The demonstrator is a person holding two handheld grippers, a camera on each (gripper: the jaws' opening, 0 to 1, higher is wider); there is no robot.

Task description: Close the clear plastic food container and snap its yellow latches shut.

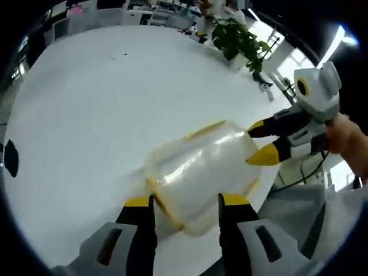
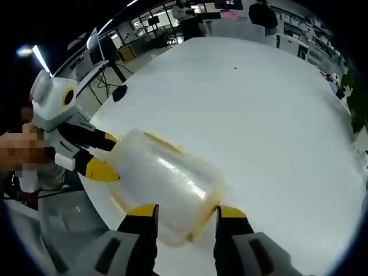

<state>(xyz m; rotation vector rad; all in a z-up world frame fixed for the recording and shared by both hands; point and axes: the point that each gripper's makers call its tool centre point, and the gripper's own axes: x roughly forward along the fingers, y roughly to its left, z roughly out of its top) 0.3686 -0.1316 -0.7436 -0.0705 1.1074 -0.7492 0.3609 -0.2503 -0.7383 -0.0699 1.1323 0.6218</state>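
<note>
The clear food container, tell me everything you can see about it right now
The container is a clear, glossy plastic box with rounded corners and yellow trim along its edges, the latches among it. It sits near the edge of the white table, and its lid seems to be on. Whether the latches are snapped is unclear. The left gripper straddles one end and the right gripper the opposite end, jaws open around it. Contact cannot be confirmed.

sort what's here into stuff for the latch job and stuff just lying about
For the job:
clear plastic food container
yellow latches
left gripper
right gripper

Lying about:
potted plant
white table
black stand
</note>
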